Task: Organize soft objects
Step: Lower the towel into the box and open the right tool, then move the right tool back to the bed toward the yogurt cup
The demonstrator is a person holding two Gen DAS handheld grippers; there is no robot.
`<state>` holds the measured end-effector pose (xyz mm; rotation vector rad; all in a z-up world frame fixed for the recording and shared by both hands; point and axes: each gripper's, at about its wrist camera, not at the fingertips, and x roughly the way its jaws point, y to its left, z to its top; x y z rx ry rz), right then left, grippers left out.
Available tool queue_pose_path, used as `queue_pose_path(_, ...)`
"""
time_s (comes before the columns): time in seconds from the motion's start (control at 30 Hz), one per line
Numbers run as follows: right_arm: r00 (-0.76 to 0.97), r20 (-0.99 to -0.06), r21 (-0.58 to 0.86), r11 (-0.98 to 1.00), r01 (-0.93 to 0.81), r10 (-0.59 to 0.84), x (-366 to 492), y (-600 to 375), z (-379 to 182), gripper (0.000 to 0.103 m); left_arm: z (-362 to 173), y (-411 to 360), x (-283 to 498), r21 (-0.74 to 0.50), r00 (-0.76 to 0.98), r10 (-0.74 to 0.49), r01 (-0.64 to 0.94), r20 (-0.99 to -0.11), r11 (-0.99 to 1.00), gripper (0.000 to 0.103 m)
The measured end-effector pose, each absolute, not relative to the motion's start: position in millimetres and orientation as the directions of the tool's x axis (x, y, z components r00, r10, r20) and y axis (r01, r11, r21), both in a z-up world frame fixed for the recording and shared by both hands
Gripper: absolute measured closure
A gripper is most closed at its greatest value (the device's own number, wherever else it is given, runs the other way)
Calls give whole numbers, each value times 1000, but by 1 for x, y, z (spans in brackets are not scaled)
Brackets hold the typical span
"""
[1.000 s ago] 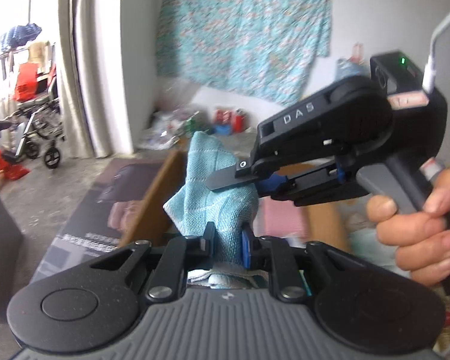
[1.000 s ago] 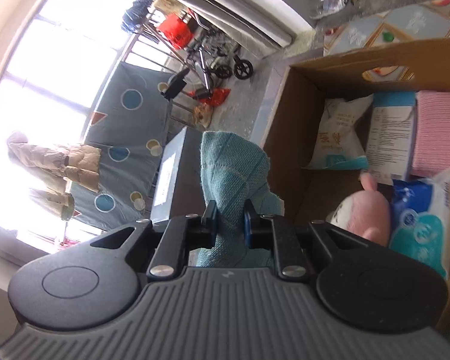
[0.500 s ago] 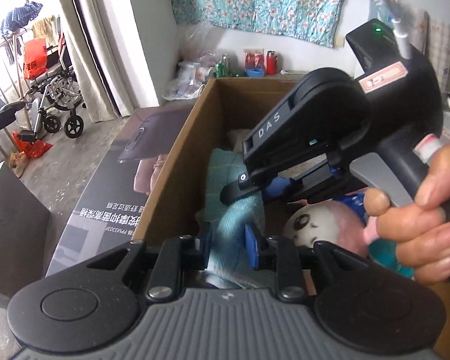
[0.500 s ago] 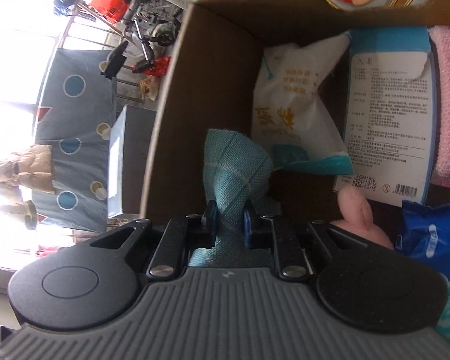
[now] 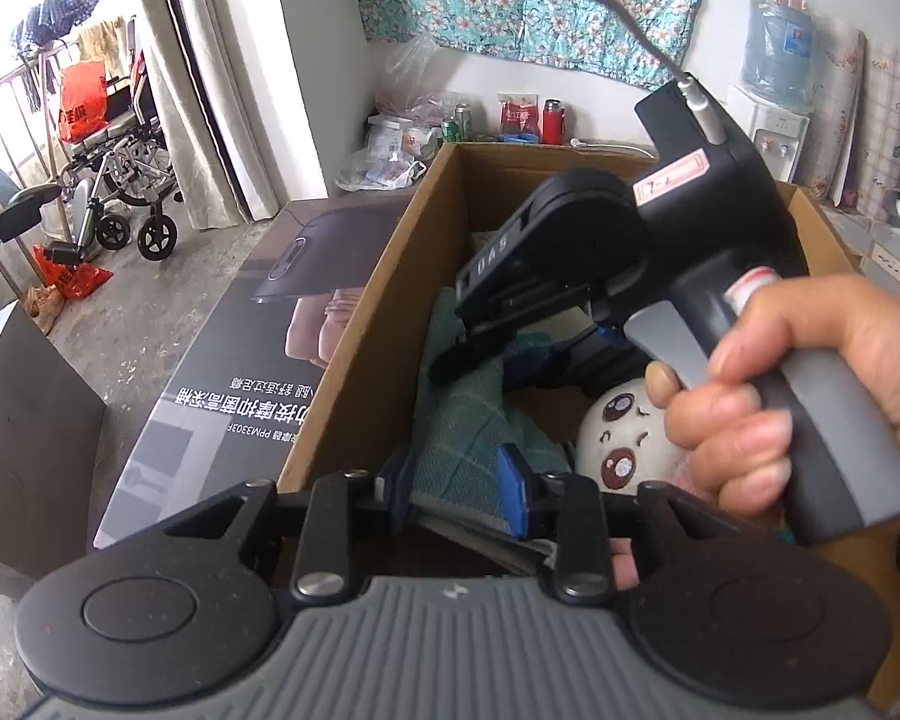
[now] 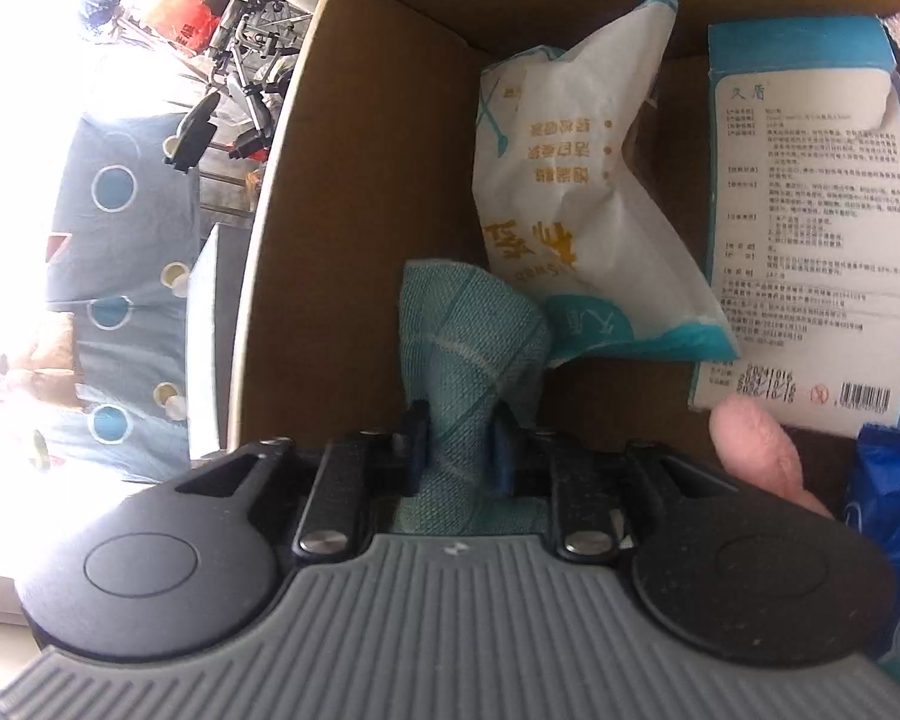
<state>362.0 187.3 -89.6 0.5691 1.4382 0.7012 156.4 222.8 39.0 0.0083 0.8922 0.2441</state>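
Observation:
A teal checked cloth (image 5: 462, 444) hangs inside the cardboard box (image 5: 354, 336), against its left wall. My left gripper (image 5: 459, 483) has the cloth's near end between its blue pads; the jaws are opening, and the fabric still fills the gap. A hand holds my right gripper (image 5: 486, 360) just above, tips down into the box on the same cloth. In the right wrist view that gripper (image 6: 457, 444) pinches the cloth (image 6: 468, 330), which stands up between the pads; its jaws are opening too.
The box holds a white plush toy with a drawn face (image 5: 618, 432), its pink ear (image 6: 756, 444), a white bag (image 6: 570, 180), a blue-and-white carton (image 6: 810, 210) and a blue packet (image 6: 888, 510). A wheelchair (image 5: 114, 180) stands by the curtain.
Both grippers have dropped with the cloth from above the box rim down into the box. The pads of each now stand a little wider apart around the fabric.

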Motion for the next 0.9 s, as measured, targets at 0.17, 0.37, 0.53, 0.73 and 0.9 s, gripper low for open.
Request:
queue_pose_path(0.17, 39, -672, 734, 672, -98, 739, 355, 178, -72, 54, 45, 223, 145, 104, 613, 215, -213, -760, 972, 66)
queue_pose_path(0.37, 95, -630, 764, 637, -103, 771, 340, 148, -39, 49, 56, 223, 130, 78, 629, 210, -231, -749, 970, 64)
queue_pose_path(0.53, 155, -565, 796, 585, -154, 810, 308, 96, -2, 44, 76, 217, 106, 14, 676, 170, -230, -717, 973, 56)
queue_pose_path(0.73, 232, -541, 779, 586, -224, 808, 253, -1, 40, 38, 99, 186, 71, -48, 745, 79, -148, -663, 988, 43)
queue_pose_path(0.9, 334, -561, 737, 641, -216, 758, 208, -102, 62, 36, 111, 142, 49, -72, 787, -15, -37, -617, 997, 34)
